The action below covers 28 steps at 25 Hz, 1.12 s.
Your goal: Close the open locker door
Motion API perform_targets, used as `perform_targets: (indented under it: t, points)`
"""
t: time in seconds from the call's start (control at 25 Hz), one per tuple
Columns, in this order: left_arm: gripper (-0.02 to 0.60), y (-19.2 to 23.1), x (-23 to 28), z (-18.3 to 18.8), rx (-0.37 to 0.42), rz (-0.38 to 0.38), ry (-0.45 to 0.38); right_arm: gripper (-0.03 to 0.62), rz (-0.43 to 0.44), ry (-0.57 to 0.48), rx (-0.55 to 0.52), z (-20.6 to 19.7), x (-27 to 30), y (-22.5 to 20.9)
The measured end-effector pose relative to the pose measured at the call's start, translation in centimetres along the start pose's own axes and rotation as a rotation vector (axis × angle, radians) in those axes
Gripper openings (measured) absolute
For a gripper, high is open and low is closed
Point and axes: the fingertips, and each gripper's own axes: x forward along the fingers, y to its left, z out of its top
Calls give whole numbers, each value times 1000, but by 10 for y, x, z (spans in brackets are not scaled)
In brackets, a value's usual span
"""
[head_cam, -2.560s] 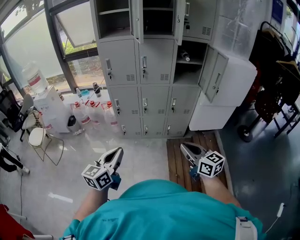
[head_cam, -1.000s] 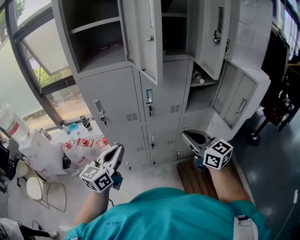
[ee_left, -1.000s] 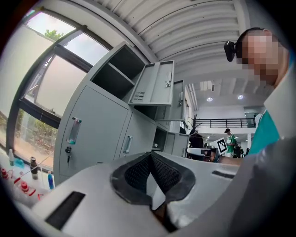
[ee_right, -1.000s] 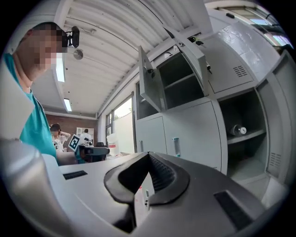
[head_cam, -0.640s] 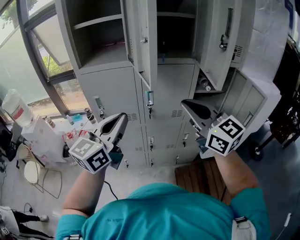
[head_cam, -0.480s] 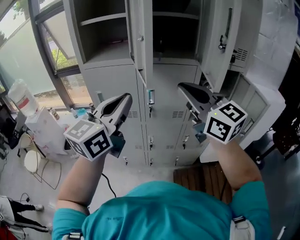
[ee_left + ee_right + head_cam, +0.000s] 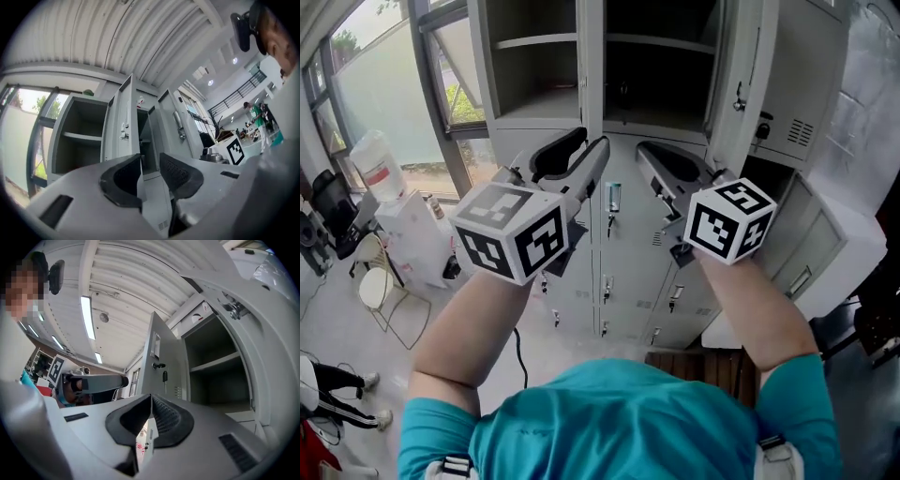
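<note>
While a door (image 7: 592, 56) hung open, both tools faced it.
Empty, the left tool (image 7: 592, 142) had just spread its jaws, door edge straight ahead, probably to catch it; right tool (image 7: 645, 150) was shut, empty.

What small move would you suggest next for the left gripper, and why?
Probably ease the left gripper forward onto the free edge of the open locker door. Its jaws have just been opening, nothing sits between them, and that door stands open just ahead.

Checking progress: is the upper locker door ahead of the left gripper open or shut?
Open: the door stands edge-on, swung out, the shelved compartment beside it exposed.
</note>
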Motion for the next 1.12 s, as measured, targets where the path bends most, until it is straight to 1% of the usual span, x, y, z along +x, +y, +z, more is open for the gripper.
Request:
perform_targets:
  t: [0.08,0.16,0.24,0.36,0.48,0.56,0.6,0.64,0.72,0.8,0.92,1.0,1.12]
  points:
    - [110,-1,6,-1,62,51,14,-2,14,-4,-1,1,-2,1]
    - [110,-1,10,-1,107,94,24,-2,23,-8,-3,3,-5,1]
    - [110,-3,12,1,130,118,27,-2,31,-14,-11,6,-7,0]
    - [110,-7,11,4,144,134,20,-2,55,-16,-21,10,-3,1]
    - [110,-8,5,5,147,151,17,-2,130,-9,-14,10,12,12]
    - [110,-5,-1,5,144,167,16,2,184,-26,-7,18,23,20]
    - [110,-3,-4,5,142,176,13,20,206,-43,-8,27,27,22]
    - [110,0,-8,6,139,186,9,58,224,-64,-12,38,30,25]
    - [109,6,-16,6,132,201,3,106,249,-108,-28,65,37,30]
    - [102,13,-23,7,120,210,-2,127,250,-144,-50,95,47,31]
    - [63,22,-33,6,93,216,-12,143,199,-174,-91,129,63,21]
    - [13,30,-38,4,78,216,-17,143,175,-168,-101,139,74,14]
    - [5,43,-46,0,61,204,-19,141,192,-145,-80,138,88,11]
